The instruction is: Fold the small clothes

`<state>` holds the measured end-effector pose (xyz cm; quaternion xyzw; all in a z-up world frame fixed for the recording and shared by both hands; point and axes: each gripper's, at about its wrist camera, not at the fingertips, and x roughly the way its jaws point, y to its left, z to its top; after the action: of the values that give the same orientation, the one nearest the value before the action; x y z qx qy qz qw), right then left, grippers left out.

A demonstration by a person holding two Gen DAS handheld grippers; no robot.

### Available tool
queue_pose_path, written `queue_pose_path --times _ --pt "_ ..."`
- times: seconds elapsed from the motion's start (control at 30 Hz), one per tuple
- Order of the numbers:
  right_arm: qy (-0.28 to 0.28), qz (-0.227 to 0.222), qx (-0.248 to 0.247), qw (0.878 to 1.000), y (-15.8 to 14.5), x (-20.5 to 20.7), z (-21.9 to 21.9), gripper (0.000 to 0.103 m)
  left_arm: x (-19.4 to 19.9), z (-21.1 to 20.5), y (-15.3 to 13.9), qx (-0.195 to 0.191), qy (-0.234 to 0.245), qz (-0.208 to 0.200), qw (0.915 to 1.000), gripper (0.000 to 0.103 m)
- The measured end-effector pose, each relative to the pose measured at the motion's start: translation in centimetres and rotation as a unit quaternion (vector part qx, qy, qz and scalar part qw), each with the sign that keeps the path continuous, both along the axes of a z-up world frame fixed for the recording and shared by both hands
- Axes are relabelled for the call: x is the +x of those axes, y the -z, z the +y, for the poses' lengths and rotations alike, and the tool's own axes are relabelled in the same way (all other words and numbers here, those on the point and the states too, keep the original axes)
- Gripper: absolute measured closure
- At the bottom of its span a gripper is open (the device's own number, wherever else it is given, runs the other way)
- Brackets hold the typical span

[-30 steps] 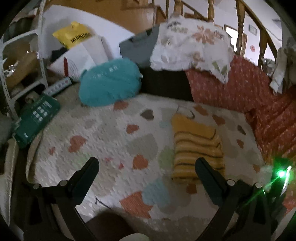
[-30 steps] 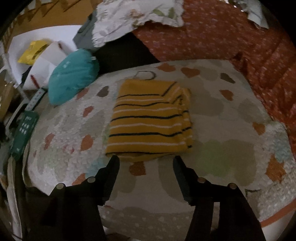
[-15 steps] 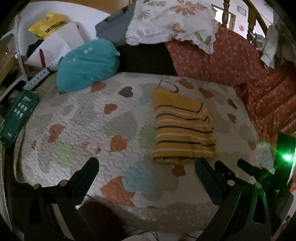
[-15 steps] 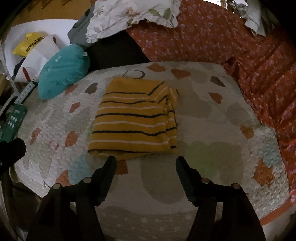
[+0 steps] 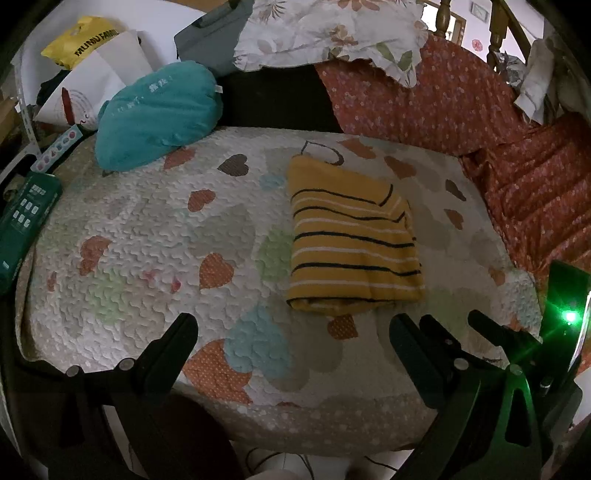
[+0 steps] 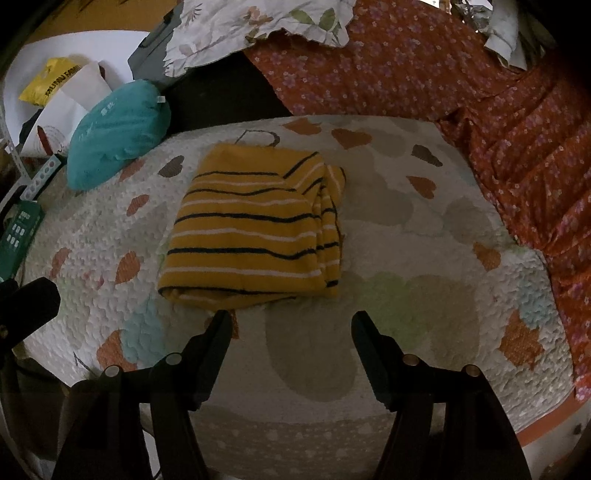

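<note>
1. Your folded garment (image 6: 255, 229) is a mustard-yellow knit with thin black and white stripes, lying as a neat, thick rectangle near the middle of the quilt (image 6: 406, 258); layered edges stack along its right side.
2. Your right gripper (image 6: 291, 328) hovers just short of the garment's near edge, its black fingers spread moderately apart and holding nothing.
3. Your left gripper (image 5: 293, 332) sits to the near left of the garment, fingers spread very wide and likewise empty; at its right you can see the right gripper's body with a green light (image 5: 570, 316) glowing.
4. The quilt is puffy, stitched in wavy lines, off-white with heart shapes in orange, grey, pale green and light blue.
5. At the far left a soft teal pillow (image 5: 159, 114) rests on the quilt's corner; it bears pale printed characters too small to read and a small white tag.
6. Behind it lies a yellow plastic bag (image 5: 85, 38) with dark lettering, part of it reading "MUMU"; the rest is unclear.
7. A dark green box (image 5: 24, 221) with small white panels lies along the left edge.
8. Far and right, a rust-red cloth with tiny flowers (image 6: 498, 96) drapes in folds, and a white floral pillow (image 5: 332, 33) with frilled edges sits at the far side.
</note>
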<state>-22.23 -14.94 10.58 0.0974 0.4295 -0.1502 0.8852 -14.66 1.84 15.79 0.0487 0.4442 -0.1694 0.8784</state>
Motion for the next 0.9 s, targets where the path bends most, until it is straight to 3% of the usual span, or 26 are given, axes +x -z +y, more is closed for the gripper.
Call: queue_pose_path --times 0.9 --pt "-0.006 0.022 -0.004 1.0 1.9 0.0 0.2 0.031 0.6 -0.3 1.7 0.01 -0.003 0.02 0.9997 0.0"
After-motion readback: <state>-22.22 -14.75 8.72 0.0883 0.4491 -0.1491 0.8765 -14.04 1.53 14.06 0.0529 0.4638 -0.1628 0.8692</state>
